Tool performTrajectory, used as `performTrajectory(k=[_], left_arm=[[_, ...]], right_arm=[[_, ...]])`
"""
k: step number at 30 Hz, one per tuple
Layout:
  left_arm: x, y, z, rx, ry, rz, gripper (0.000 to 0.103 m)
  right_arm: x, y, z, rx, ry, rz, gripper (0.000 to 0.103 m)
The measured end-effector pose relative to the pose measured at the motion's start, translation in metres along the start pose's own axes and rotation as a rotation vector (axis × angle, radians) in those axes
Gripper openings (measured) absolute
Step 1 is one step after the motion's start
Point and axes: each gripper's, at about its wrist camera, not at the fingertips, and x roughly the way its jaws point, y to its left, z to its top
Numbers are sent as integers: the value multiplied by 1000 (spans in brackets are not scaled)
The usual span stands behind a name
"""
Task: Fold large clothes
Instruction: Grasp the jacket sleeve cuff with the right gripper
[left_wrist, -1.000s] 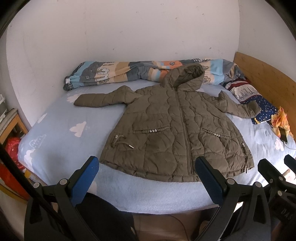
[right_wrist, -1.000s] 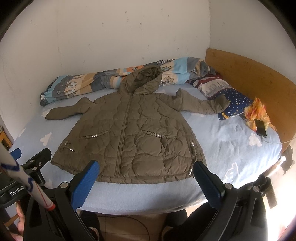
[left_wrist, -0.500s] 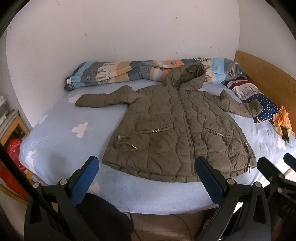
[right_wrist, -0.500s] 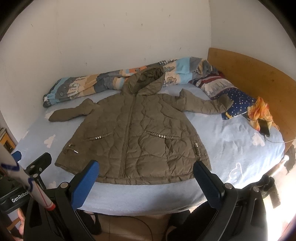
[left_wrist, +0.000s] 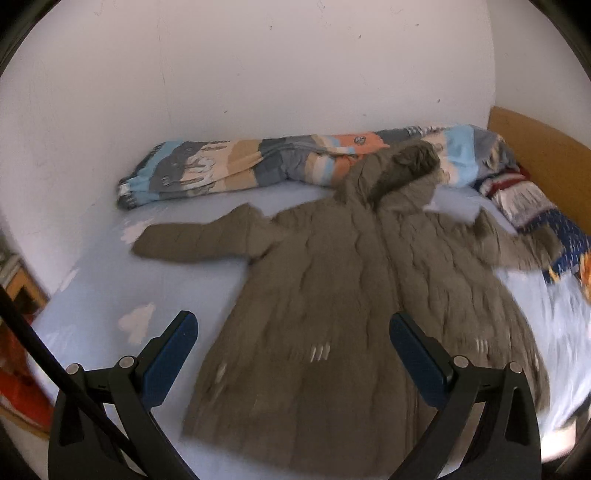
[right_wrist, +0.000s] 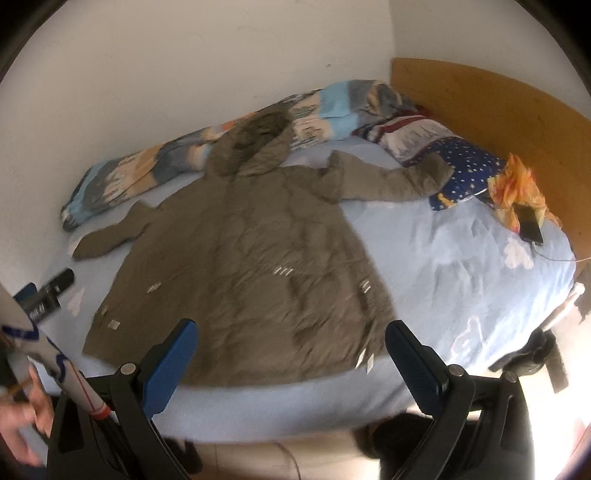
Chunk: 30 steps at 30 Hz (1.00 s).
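Olive quilted jacket (left_wrist: 351, 295) is lying flat, sleeves spread, on the blue bed (right_wrist: 461, 258); we are holding left gripper (left_wrist: 293, 354) and right gripper (right_wrist: 290, 354) spread, empty, at its near hem.

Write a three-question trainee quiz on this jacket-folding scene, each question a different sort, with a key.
1. True or false: the olive hooded jacket lies spread flat on the bed, both sleeves stretched outward.
2. Multiple choice: the left tool and right tool are: A) both shut on the jacket; B) both open, holding nothing; C) one open, one shut.
3. Fill in: the rolled patterned quilt lies along the ____, behind the jacket's hood.

Key: 1 true; 2 B; 3 wall
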Motion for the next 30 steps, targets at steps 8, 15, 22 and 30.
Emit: performTrajectory(k=[8, 15, 22, 30], left_arm=[[157, -12, 14, -53, 154, -26, 103], [170, 1, 28, -70, 139, 19, 103], [187, 2, 20, -51, 175, 33, 103], [192, -26, 9, 98, 148, 64, 103]], right_arm=[[86, -121, 83, 222, 47, 18, 101], [195, -254, 165, 472, 82, 16, 90], [278, -354, 202, 681, 69, -56, 66], [339, -394, 219, 742, 49, -37, 51]])
